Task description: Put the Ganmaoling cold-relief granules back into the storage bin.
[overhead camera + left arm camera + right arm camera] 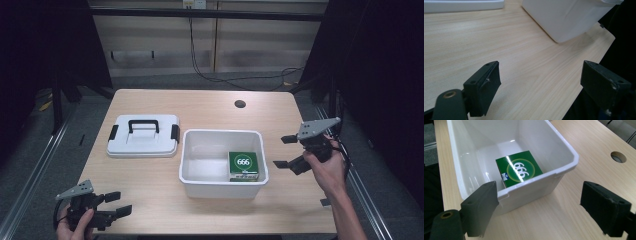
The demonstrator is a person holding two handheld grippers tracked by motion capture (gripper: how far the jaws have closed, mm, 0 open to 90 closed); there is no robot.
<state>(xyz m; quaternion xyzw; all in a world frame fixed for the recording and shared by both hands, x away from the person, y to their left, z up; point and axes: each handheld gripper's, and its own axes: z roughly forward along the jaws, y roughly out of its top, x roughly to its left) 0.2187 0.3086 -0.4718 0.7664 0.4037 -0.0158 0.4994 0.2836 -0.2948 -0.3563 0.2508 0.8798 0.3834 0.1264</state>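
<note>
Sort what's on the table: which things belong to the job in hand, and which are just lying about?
In the job: white bin, green box inside it, white lid beside it, right gripper open beside the bin.
Lying about: round cable hole in the table, left gripper idle, open.

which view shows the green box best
The right gripper view: the green box lies close up in the white bin, its 666 label clear. The high view shows it small, in the bin's right end. In the left gripper view the bin's wall hides it.
</note>
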